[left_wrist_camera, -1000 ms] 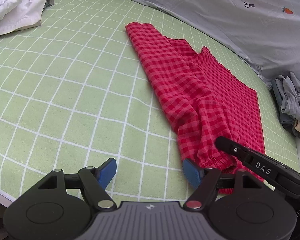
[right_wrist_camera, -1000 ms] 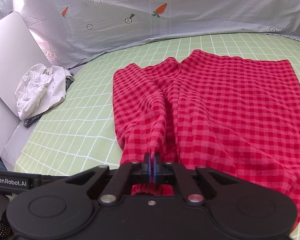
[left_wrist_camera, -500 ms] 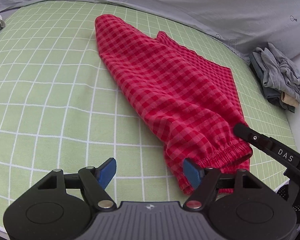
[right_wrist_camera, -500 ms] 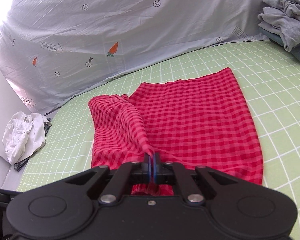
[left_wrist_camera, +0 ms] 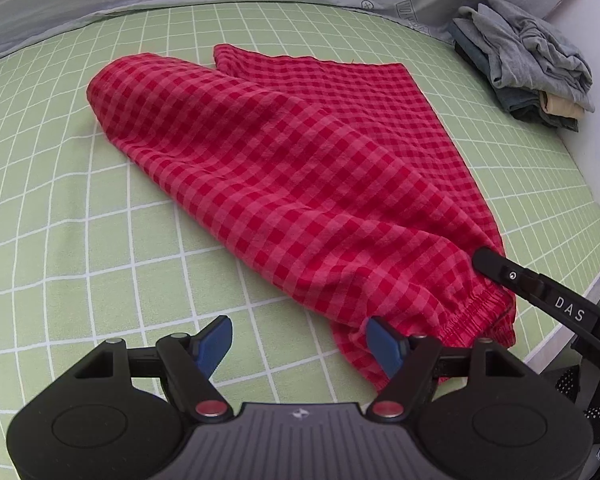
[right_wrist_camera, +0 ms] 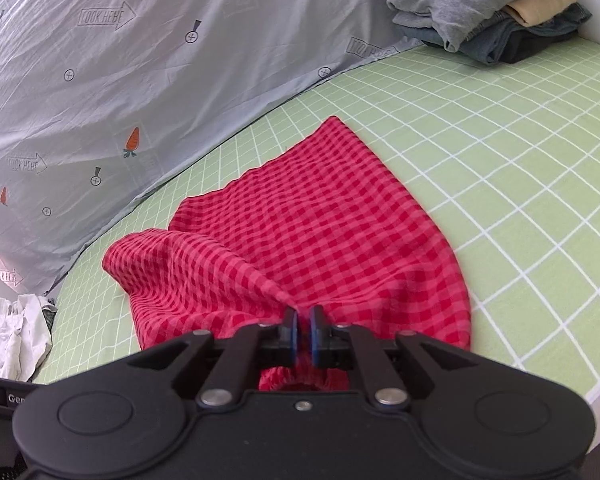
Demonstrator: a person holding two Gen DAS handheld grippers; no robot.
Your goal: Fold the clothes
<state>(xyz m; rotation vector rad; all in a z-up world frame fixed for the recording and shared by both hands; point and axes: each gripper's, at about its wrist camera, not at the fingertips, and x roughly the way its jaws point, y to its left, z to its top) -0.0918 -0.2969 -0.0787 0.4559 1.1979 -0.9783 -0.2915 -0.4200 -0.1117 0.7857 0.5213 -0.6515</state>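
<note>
Your right gripper (right_wrist_camera: 304, 334) pinches the red checked garment (left_wrist_camera: 300, 184), apparently near its elastic hem, at lower centre; your left gripper (left_wrist_camera: 300, 340) stands spread.

"DAS" in white letters on the black right gripper (left_wrist_camera: 540, 292), seen from the left wrist. "LOOK HERE" inside arrow outlines, printed repeatedly on the grey sheet (right_wrist_camera: 140, 60), among carrot prints. "Gen", cut off, on the black bar (right_wrist_camera: 4, 396) left of the right gripper's body.
</note>
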